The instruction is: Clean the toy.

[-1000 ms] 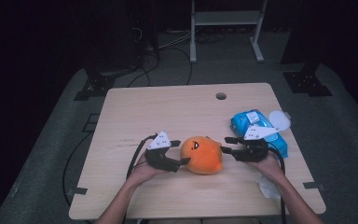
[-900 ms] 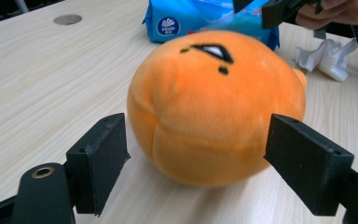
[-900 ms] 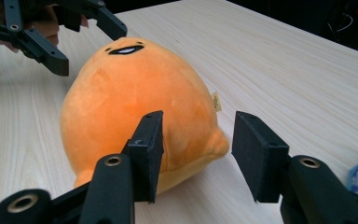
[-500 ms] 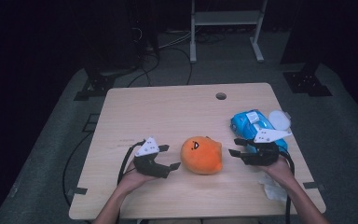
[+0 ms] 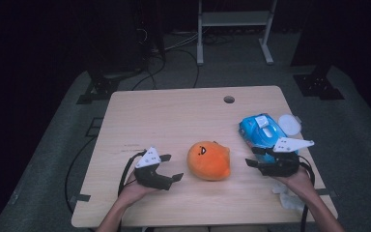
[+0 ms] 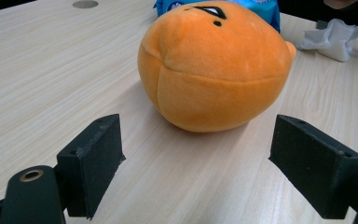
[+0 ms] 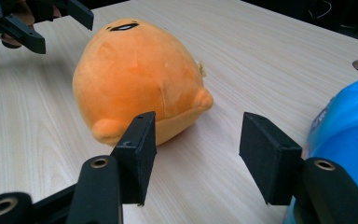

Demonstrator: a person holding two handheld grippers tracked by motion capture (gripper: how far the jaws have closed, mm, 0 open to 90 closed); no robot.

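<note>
Orange plush [image 5: 208, 160] sitting mid-tabletop [image 5: 174, 116], near edge, between left tool [image 5: 170, 170] and right tool [image 5: 254, 157]. Both just been opening, nothing held. Probably soft, light, squishy; best squeezed across the round middle.

A wooden table [image 5: 174, 116] carries an orange plush [image 5: 208, 160], a blue pack [image 5: 260, 130] and a tissue [image 5: 285, 198].

Left gripper view: blue wipes pack [image 6: 261, 7] mostly hidden behind orange plush [image 6: 214, 65]; top edge cuts both. Right gripper view: wipes pack [image 7: 349, 126] cut by right edge, print unreadable. High view: crumpled tissue [image 5: 286, 197] near desk's right edge partly under right forearm.
</note>
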